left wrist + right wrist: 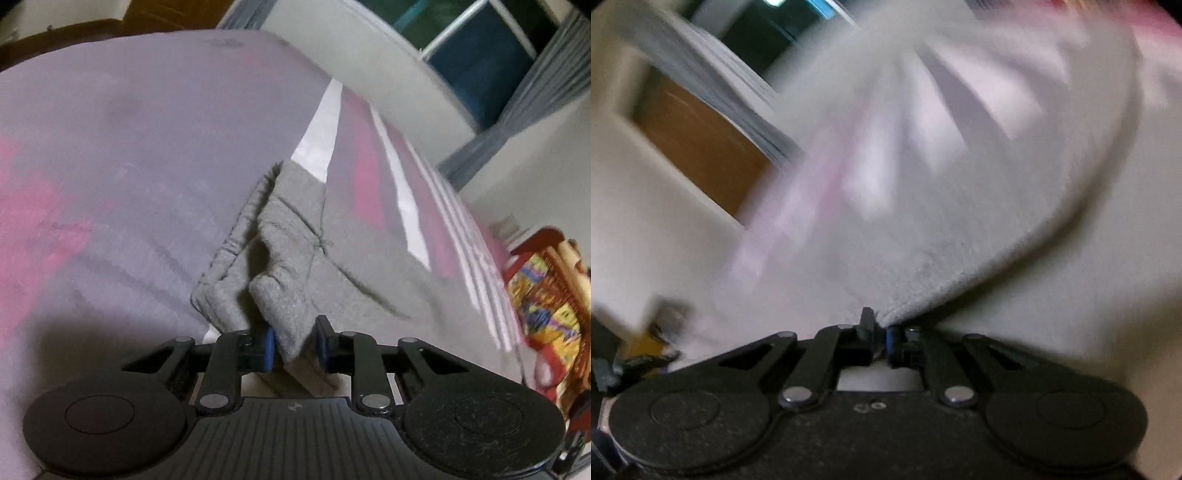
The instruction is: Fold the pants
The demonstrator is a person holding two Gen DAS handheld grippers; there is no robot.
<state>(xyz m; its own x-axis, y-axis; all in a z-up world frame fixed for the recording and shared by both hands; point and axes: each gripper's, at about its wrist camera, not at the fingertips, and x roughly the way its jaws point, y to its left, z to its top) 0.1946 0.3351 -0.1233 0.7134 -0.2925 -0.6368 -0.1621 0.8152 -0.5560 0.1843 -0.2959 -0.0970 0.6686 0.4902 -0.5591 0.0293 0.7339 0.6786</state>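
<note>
Left gripper [295,347]: your jaws are clamped on a thick bunched fold of the grey pants [288,258], very near the camera. The blue pads [269,349] press the cloth from both sides.

Right gripper [881,338]: your jaws are together on a thin edge of the same grey cloth [923,240]. Only a small bit of fabric is between the tips, and this view is blurred.

Pants: they lie on the bed sheet [129,166], with the elastic band just left of your left grip. From there the fabric runs to the far right over the white and pink stripes [321,129].

Far side: a window [480,55] and a grey curtain [535,103] stand behind the bed. A red patterned thing [546,295] is at the right edge.

Risk, right grip: I judge the thin edge can slip out if you pull fast, because so little cloth is held.

Risk, left grip: the bunch is thick and uneven, so one layer can escape and the fold will become crooked.

Risk, both hands: if you move them at different speed, the cloth between can twist or drag the sheet.
</note>
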